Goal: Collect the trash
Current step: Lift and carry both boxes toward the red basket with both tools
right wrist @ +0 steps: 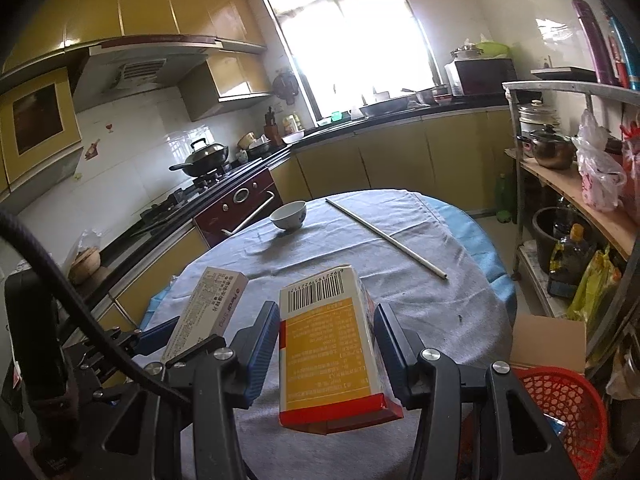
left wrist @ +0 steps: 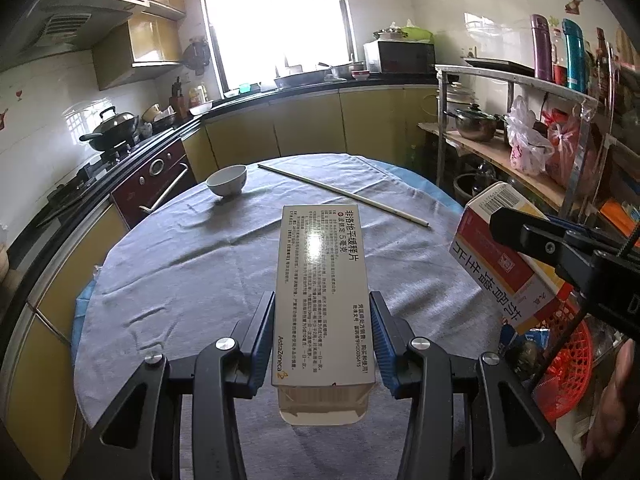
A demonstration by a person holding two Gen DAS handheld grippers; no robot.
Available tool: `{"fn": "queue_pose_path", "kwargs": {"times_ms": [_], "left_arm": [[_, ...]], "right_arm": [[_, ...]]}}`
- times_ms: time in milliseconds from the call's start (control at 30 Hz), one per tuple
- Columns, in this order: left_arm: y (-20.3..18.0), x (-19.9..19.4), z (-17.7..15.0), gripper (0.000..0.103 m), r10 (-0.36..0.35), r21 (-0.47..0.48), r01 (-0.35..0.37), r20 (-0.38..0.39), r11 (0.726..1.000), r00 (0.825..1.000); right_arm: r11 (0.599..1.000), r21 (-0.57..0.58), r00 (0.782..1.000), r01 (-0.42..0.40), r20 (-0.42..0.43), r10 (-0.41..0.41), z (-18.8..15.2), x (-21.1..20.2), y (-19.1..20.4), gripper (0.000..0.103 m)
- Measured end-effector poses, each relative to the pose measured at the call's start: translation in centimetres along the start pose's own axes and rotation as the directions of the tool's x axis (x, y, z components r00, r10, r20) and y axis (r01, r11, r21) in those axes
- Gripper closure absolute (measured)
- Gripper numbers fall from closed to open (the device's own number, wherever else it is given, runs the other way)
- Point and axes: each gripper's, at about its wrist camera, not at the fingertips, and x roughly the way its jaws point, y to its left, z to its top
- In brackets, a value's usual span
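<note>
My left gripper is shut on a long white medicine box with black print, held above the round table's grey cloth. My right gripper is shut on a yellow, red and white medicine box with a barcode at its far end. That box also shows at the right of the left wrist view, out past the table edge. The white box shows at the left of the right wrist view. A red mesh basket sits low at the right, beside the table.
A white bowl and a long white stick lie on the far part of the table. A metal rack with pots, bags and bottles stands to the right. A cardboard box is behind the basket. Stove and counters line the left and back.
</note>
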Motion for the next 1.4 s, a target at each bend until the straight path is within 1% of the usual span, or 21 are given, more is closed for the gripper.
{"fn": "queue_pose_path", "kwargs": {"times_ms": [633, 1133, 1300, 1400], "left_arm": [[-2.7, 0.6, 0.1, 0.056, -0.044, 0.061, 0.045, -0.021, 0.997, 0.999], [-4.7, -0.2, 0.1, 0.056, -0.085, 0.113, 0.086, -0.009, 0.99, 0.996], [-5.4, -0.5, 0.2, 0.056, -0.106, 0.135, 0.105, -0.004, 0.985, 0.994], [-6.0, -0.7, 0.2, 0.056, -0.134, 0.151, 0.132, 0.002, 0.98, 0.991]], "right_arm": [[0.999, 0.038, 1.0, 0.032, -0.001, -0.032, -0.2, -0.3, -2.3, 0.051], [0.997, 0.046, 0.998, 0.063, 0.016, -0.064, -0.4, -1.7, -3.2, 0.051], [0.995, 0.055, 0.996, 0.081, 0.021, -0.083, -0.6, -2.3, -4.0, 0.051], [0.993, 0.065, 0.995, 0.096, 0.023, -0.098, -0.7, -2.8, -4.8, 0.051]]}}
